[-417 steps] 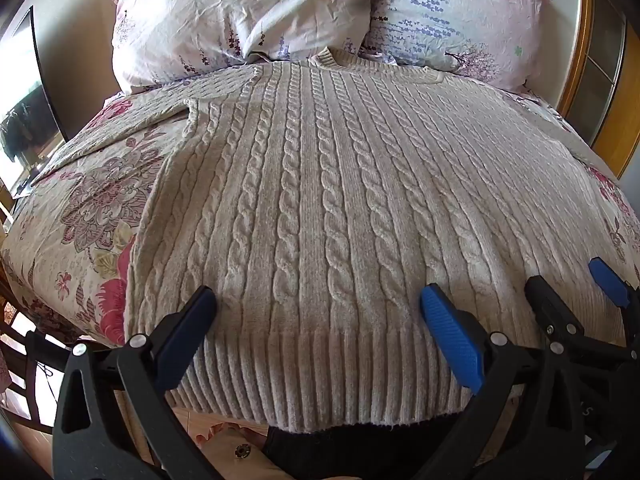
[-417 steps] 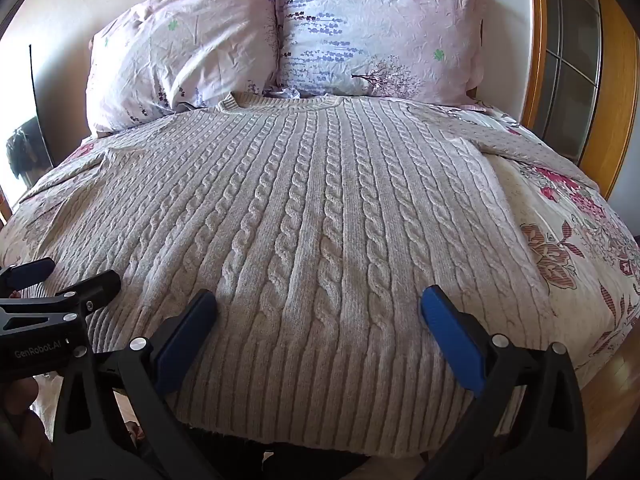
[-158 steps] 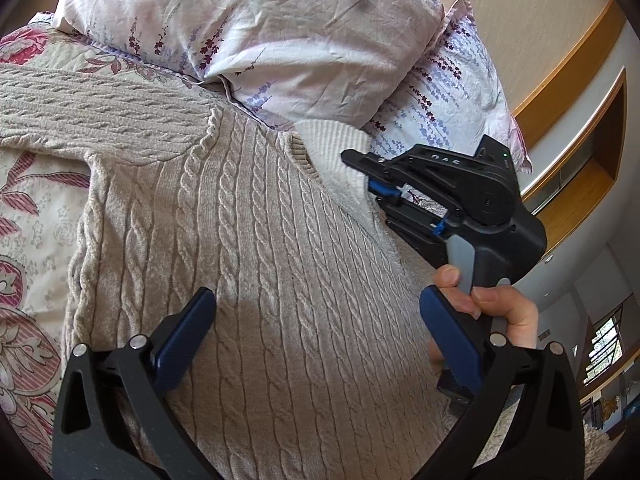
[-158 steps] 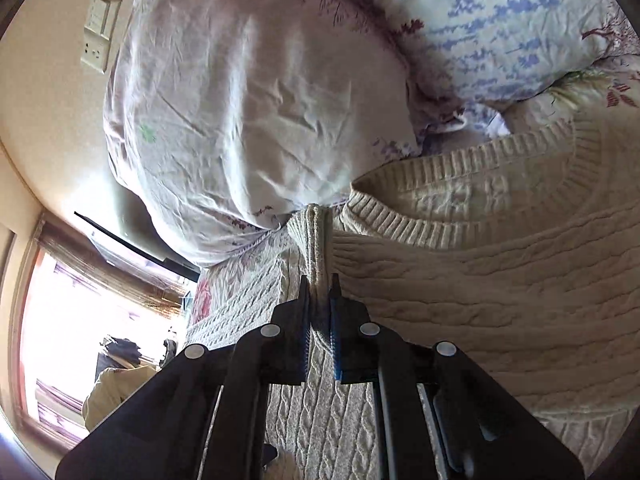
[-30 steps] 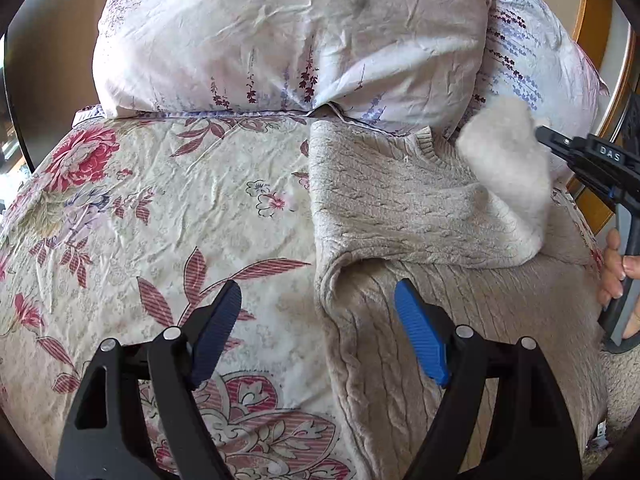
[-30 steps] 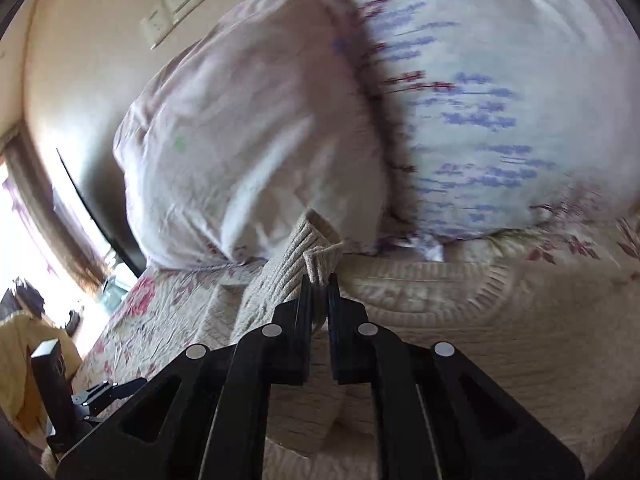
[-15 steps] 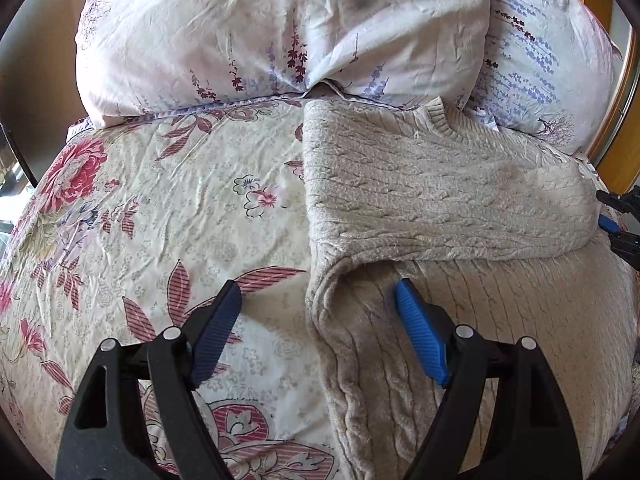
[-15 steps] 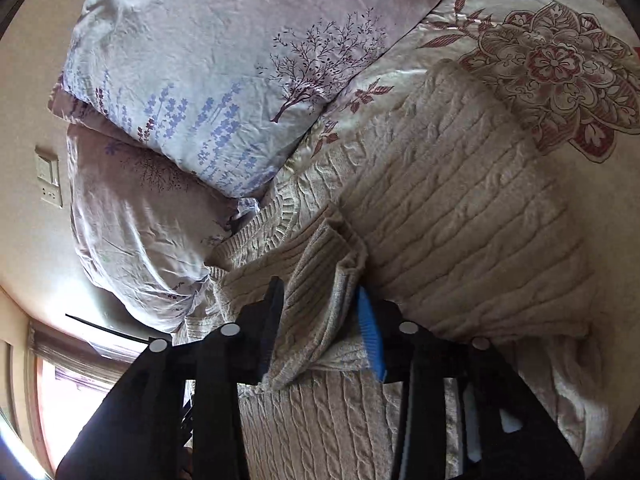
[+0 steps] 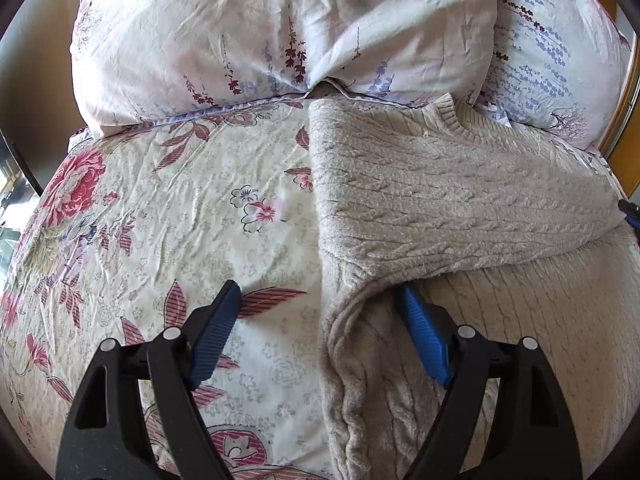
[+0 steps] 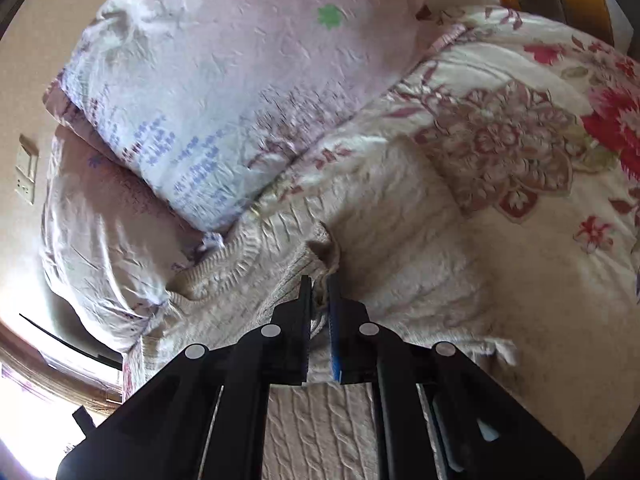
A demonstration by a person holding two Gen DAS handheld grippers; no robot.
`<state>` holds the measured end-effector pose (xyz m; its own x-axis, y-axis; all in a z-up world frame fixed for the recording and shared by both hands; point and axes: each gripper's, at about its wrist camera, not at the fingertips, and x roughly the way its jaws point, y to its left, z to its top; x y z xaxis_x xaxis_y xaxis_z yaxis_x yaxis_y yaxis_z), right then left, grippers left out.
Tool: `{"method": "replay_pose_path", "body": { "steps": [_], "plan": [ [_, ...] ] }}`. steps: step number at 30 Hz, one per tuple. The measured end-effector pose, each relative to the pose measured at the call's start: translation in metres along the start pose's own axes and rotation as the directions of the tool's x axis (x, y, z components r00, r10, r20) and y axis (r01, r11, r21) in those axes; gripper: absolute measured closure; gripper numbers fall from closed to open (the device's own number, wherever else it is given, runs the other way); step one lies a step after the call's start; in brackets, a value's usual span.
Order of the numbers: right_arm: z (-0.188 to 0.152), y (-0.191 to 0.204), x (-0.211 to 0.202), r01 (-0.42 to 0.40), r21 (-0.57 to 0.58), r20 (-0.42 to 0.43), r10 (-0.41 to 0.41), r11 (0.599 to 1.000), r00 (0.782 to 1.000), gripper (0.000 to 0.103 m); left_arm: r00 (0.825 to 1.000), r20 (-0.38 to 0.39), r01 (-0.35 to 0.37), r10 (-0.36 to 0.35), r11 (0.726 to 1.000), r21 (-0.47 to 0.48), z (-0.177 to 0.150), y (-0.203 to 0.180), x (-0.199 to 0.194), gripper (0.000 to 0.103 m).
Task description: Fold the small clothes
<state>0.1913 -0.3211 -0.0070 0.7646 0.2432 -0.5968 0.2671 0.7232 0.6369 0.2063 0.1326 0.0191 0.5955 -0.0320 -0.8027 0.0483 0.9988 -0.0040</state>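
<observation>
Setting: a bed [image 9: 168, 200] covered by a cream floral bedspread with red and pink blooms; a beige wall behind it and wooden trim at the right edge.
Pillows: a pale pink pillow [image 9: 260, 32] with purple sprigs and a white pillow [image 9: 560, 64] with blue-violet sprigs lean side by side at the head of the bed.
Wall plate: a light switch plate [image 10: 26, 178] sits on the wall beside the pillows, seen in the right wrist view.
Sweater: a beige cable-knit sweater [image 9: 460, 200] lies on the right half of the bed, its ribbed neckline touching the pillows. Its left side is folded over, making a straight edge down the middle of the bed, and one sleeve is laid across the chest toward the right.
Left gripper: the left gripper [image 9: 320, 336] is spread wide, grasping nothing. Its left blue pad is over bare bedspread; its right blue pad is tucked just under the lower edge of the folded sleeve, and the sweater's folded edge runs between the two fingers.
Right gripper: the right gripper [image 10: 319, 288] is clenched on the ribbed cuff [image 10: 322, 250] of the sleeve, which bunches up just beyond the fingertips, above the sweater's body and near the collar. This view is blurred.
</observation>
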Motion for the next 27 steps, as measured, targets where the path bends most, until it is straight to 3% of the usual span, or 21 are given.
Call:
{"method": "replay_pose_path", "body": {
  "steps": [5,9,12,15,17,20,23,25,27],
  "plan": [
    [-0.005,-0.01,0.001,-0.006,0.033,-0.009,0.007,0.999,1.0,0.095,1.0,0.0,-0.013,0.013,1.0,-0.012,0.004,0.003,0.0,0.023],
    [-0.009,-0.006,-0.005,0.022,0.02,-0.004,-0.022,1.0,1.0,0.095,0.997,0.028,-0.072,0.073,0.997,-0.034,0.006,0.013,-0.003,0.023],
    [-0.012,-0.003,-0.003,0.044,-0.019,-0.029,-0.045,0.999,0.999,0.095,0.998,-0.003,-0.056,0.056,0.997,-0.051,0.003,0.018,0.002,0.023],
    [-0.008,-0.004,-0.023,0.037,-0.012,0.011,-0.037,0.999,0.999,0.083,0.998,-0.008,-0.066,0.066,0.998,-0.025,-0.006,0.021,-0.01,0.019],
    [0.0,-0.002,-0.039,0.017,-0.043,0.062,-0.014,0.999,0.998,0.062,0.998,0.016,-0.061,0.061,0.998,-0.025,-0.011,0.028,-0.024,0.014],
    [0.01,0.01,-0.041,-0.024,-0.101,0.057,0.03,0.995,0.998,0.062,0.994,0.102,-0.044,0.048,0.998,-0.047,-0.004,0.029,-0.046,0.014],
    [0.009,0.03,-0.025,-0.079,-0.152,-0.009,0.078,0.985,0.997,0.062,0.986,0.162,0.037,-0.033,0.999,-0.026,0.015,0.011,-0.054,0.014],
    [0.005,0.044,-0.011,-0.084,-0.207,-0.036,0.078,0.975,0.996,0.062,0.981,0.151,0.129,-0.126,0.992,-0.011,0.029,-0.007,-0.046,0.014],
    [0.002,0.051,0.002,-0.075,-0.237,-0.073,0.059,0.969,0.996,0.062,0.98,0.113,0.166,-0.165,0.986,-0.004,0.039,-0.024,-0.032,0.014]
  ]
}}
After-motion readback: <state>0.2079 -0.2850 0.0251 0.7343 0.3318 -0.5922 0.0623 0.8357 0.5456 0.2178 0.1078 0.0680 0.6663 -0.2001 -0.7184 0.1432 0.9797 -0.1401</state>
